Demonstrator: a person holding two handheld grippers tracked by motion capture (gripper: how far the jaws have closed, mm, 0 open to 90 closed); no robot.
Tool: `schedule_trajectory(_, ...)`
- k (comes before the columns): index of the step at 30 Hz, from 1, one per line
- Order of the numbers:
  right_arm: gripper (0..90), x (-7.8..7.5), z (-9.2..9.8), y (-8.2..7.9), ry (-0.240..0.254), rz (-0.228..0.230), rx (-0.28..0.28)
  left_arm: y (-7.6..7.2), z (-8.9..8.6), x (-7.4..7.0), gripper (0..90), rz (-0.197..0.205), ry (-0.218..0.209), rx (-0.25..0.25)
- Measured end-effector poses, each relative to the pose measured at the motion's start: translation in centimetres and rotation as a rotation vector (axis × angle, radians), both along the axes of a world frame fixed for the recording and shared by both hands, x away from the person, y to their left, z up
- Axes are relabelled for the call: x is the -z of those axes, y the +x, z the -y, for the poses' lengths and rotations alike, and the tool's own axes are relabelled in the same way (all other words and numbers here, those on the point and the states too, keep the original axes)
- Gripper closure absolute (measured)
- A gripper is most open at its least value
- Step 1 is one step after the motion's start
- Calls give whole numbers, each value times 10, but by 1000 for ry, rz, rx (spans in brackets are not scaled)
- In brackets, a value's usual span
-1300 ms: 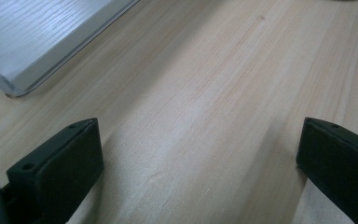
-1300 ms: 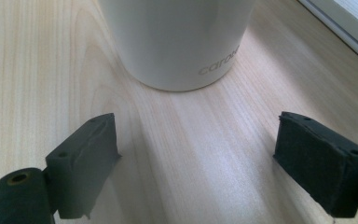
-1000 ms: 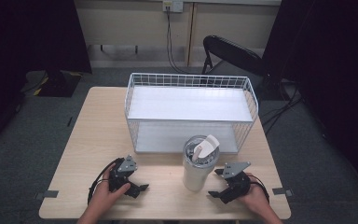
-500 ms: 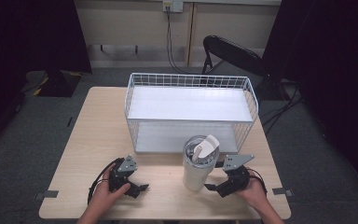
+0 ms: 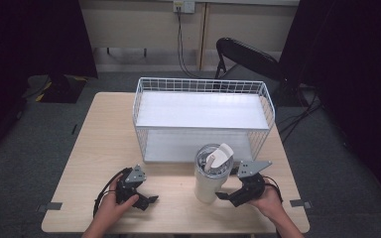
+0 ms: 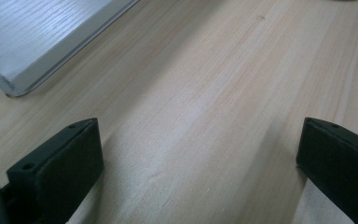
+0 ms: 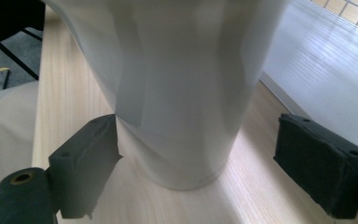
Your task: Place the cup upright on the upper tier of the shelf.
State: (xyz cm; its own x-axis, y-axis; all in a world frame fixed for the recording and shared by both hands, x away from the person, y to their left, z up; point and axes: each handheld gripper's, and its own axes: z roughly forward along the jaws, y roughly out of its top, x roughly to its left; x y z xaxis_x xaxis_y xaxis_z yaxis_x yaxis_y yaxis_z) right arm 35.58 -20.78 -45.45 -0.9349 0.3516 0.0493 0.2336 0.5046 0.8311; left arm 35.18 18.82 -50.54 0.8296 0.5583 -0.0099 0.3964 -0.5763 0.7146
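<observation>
A white tumbler [image 5: 208, 178] with a flip-up lid stands upright on the wooden table [image 5: 99, 144], in front of the wire rack. My right gripper [image 5: 226, 195] is just to its right, low at its base. In the right gripper view the tumbler [image 7: 177, 70] stands between the jaws of the open gripper [image 7: 196, 140]. One pad [image 7: 86, 154] is at its wall and the other pad [image 7: 321, 163] is well apart from it. My left gripper [image 5: 148, 201] rests near the table's front left, open [image 6: 200, 149] over bare wood with nothing between its jaws.
A white wire rack [image 5: 201, 84] with a white shelf board stands across the back middle of the table; its lower board corner [image 6: 37, 37] lies ahead of the left gripper. A black chair [image 5: 248, 57] stands behind the table. Bare tabletop lies at the left.
My right gripper has moved left and forward, so its jaws now straddle the tumbler's base. The left gripper and the tumbler have stayed put.
</observation>
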Motion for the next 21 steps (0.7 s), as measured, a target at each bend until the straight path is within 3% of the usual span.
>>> schedule_trajectory(21,112,-9,-15,2,65,7,-24,0,0,0,0,0,0,0)
